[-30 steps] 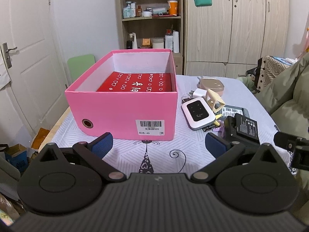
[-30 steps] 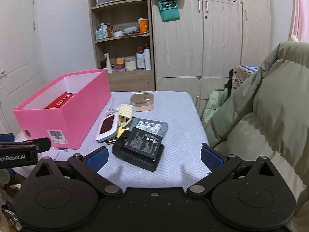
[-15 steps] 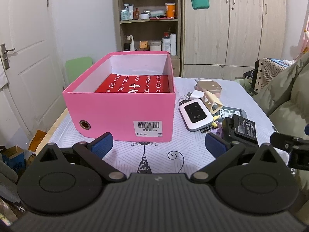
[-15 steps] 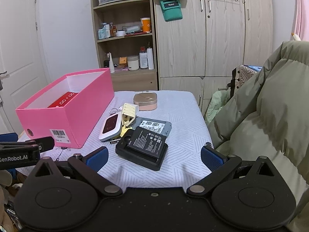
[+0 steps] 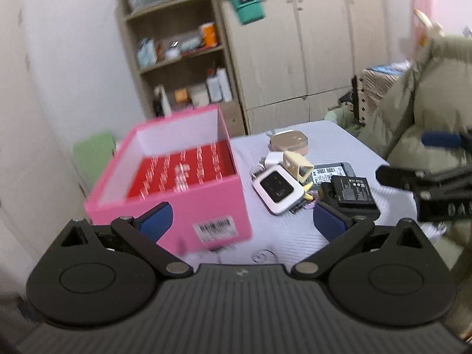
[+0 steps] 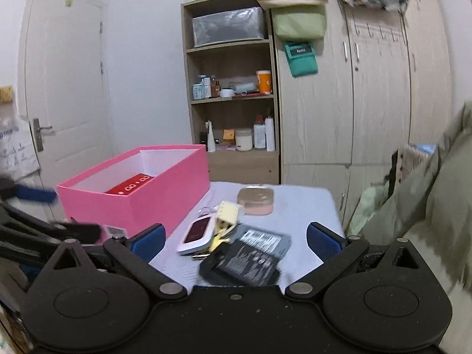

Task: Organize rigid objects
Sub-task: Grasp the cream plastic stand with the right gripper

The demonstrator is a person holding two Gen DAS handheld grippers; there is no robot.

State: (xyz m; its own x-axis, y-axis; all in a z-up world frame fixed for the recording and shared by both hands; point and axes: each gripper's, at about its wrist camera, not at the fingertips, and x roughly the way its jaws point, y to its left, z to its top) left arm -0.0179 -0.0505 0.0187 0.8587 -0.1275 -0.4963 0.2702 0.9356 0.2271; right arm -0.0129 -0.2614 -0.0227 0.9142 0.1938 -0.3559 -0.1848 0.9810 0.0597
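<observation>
White patterned cloth covers the table (image 5: 362,159) in a small room with a shelf unit and wooden wardrobes behind it. On that cloth, just right of the pink box (image 5: 206,203), lies the heap to be sorted: a black battery charger (image 6: 240,265) nearest the grippers, resting partly on a grey flat pack (image 6: 265,237); a white pocket router (image 5: 277,190) touching a cream plastic piece (image 5: 296,165); a white plug (image 5: 273,157) behind them; and a round tan case (image 5: 289,141) a little further back, apart from the rest. The box is open, with a red patterned sheet (image 5: 183,171) in its bottom and plenty of room above it.

Neither gripper holds anything. The right gripper (image 6: 236,240) has its blue pads spread wide, the charger lying just ahead and between them. The left gripper (image 5: 240,221) is equally wide open, pointed at the box's near corner and the router.

The step in hand looks like a first pick, most likely the charger by the right gripper. To do it well, come down squarely so the pads meet the charger's two long sides, not its corners, and close low on the body, since the battery seated in it may be loose. Lift straight up to avoid dragging the grey pack or nudging the router. Both views are blurred, so finer detail of the small yellow bits under the router cannot be told.
</observation>
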